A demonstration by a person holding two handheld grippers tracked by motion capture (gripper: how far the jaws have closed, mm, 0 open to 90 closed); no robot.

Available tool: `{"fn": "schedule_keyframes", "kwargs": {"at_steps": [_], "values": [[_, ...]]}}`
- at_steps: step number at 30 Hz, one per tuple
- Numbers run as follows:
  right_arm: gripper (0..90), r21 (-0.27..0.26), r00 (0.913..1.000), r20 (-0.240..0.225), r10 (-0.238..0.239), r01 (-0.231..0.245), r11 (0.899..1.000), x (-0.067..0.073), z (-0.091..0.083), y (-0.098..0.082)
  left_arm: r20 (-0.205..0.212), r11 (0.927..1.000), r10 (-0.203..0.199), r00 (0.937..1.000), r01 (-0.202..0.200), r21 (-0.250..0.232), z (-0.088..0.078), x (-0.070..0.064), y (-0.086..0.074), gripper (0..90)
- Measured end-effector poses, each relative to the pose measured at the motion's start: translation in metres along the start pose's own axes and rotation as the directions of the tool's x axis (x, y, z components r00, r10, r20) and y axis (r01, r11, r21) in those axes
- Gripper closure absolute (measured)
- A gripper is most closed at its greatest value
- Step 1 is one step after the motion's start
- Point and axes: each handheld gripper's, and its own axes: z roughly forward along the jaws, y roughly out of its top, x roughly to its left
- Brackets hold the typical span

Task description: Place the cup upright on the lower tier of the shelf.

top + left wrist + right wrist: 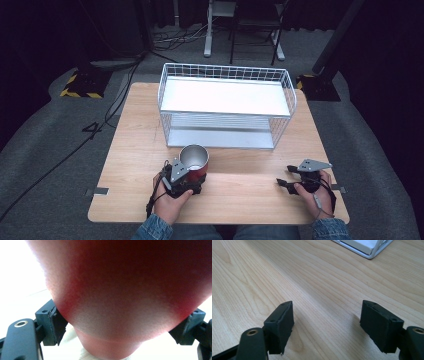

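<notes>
High view: our left gripper (192, 176) clamps the red cup (195, 161), which sits just ahead of it, short of the wire rack (226, 106). Right gripper (290, 177) rests apart.

Left gripper view: pads (53, 323) pinch the cup low on its sides; we judge it could tip or slip.

Right gripper view: jaws spread, table (324, 285) between them.

A red cup (194, 161) with a shiny metal inside stands upright, mouth open upward, on the counter (240, 190) near its front edge.
</notes>
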Motion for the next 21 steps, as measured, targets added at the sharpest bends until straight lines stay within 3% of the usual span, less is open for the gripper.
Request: {"fn": "schedule_keyframes", "kwargs": {"at_steps": [7,21], "values": [[27.4,-0.002,1.0000,-0.003,0.001,-0.001,1.000,0.000,0.000,0.000,0.010,0.9996,0.025,0.9996,-0.025,-0.012,-0.004,-0.003,0.011,16.4],[27.4,-0.001,1.0000,-0.002,0.001,-0.001,1.000,0.000,0.000,0.000,0.098,0.9977,0.068,0.9928,-0.068,-0.004,0.002,-0.002,0.049,16.4]]}}
